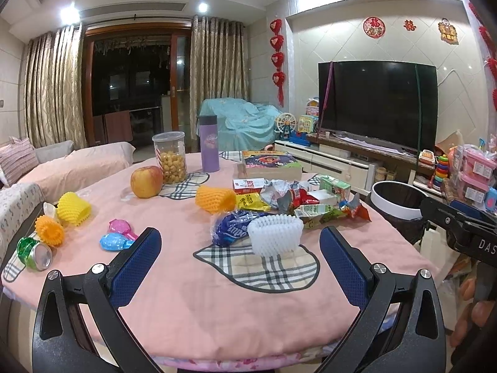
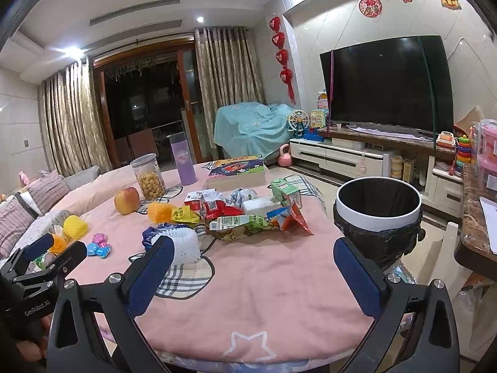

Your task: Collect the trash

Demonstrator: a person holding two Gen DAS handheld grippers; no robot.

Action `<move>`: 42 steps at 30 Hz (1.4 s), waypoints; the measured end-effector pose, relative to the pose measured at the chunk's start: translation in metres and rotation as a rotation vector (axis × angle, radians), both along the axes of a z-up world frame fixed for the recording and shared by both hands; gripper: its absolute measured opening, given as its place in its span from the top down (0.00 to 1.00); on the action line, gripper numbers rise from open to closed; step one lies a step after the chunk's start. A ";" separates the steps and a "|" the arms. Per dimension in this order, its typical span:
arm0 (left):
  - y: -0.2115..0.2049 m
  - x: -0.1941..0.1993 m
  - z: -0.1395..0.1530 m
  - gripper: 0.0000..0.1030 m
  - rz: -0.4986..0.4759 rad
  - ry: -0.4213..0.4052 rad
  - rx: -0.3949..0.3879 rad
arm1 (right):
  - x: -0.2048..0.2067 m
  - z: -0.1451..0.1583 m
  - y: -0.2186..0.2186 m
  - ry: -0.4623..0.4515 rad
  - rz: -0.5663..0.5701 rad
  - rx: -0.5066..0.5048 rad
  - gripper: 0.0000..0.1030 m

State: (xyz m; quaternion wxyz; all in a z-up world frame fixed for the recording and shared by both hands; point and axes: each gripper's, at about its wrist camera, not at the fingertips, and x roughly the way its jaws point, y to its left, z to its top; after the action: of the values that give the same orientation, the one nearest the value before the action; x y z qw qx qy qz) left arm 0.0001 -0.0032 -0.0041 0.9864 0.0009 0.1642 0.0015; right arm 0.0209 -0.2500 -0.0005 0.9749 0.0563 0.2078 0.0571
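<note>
Trash lies on a pink-clothed table (image 1: 217, 295): a white foam fruit net (image 1: 275, 234) (image 2: 185, 244), a blue wrapper (image 1: 228, 228), an orange foam net (image 1: 214, 198), a pile of wrappers and cartons (image 1: 304, 200) (image 2: 248, 214), yellow and orange nets (image 1: 73, 209) and a crushed green can (image 1: 34, 253) at the left. A bin with a white rim and black bag (image 2: 377, 217) (image 1: 397, 200) stands off the table's right edge. My left gripper (image 1: 240, 255) is open and empty, before the white net. My right gripper (image 2: 253, 267) is open and empty above the table's near side.
An apple (image 1: 146, 181), a snack jar (image 1: 169, 157), a purple flask (image 1: 208, 143), a book box (image 1: 271, 163) and pink and blue toys (image 1: 119, 234) are on the table. A sofa (image 1: 62, 168) is left; a TV (image 1: 377, 102) with its cabinet is right.
</note>
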 end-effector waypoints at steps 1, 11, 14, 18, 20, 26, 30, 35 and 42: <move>0.000 0.000 0.000 0.00 0.001 0.000 0.001 | 0.000 0.000 0.000 0.000 0.000 0.000 0.00; 0.000 -0.001 0.001 0.00 0.002 -0.004 -0.001 | -0.001 0.001 0.003 -0.003 0.002 0.007 0.00; 0.000 -0.002 0.002 0.00 0.001 -0.005 0.000 | -0.002 0.000 0.005 -0.004 0.003 0.008 0.00; 0.001 -0.002 0.002 0.00 0.002 -0.004 -0.002 | -0.002 0.000 0.004 -0.004 0.004 0.011 0.00; 0.000 -0.002 0.002 0.00 0.001 -0.004 -0.002 | -0.002 0.000 0.006 -0.003 0.006 0.011 0.00; 0.000 -0.001 0.001 0.00 -0.004 0.000 0.004 | -0.003 0.000 0.008 0.000 0.007 0.014 0.00; 0.001 -0.001 0.000 0.00 -0.006 0.005 0.001 | -0.002 -0.002 0.010 0.010 0.013 0.022 0.00; 0.002 0.007 -0.004 0.00 -0.005 0.032 0.002 | 0.006 -0.007 0.005 0.034 0.026 0.033 0.00; 0.006 0.021 -0.011 0.00 0.001 0.076 0.007 | 0.026 -0.018 0.003 0.089 0.050 0.041 0.00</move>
State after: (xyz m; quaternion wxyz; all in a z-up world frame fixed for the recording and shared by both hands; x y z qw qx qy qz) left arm 0.0213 0.0024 -0.0148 0.9794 0.0045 0.2018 0.0027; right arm 0.0468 -0.2471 -0.0184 0.9615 0.0737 0.2513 0.0831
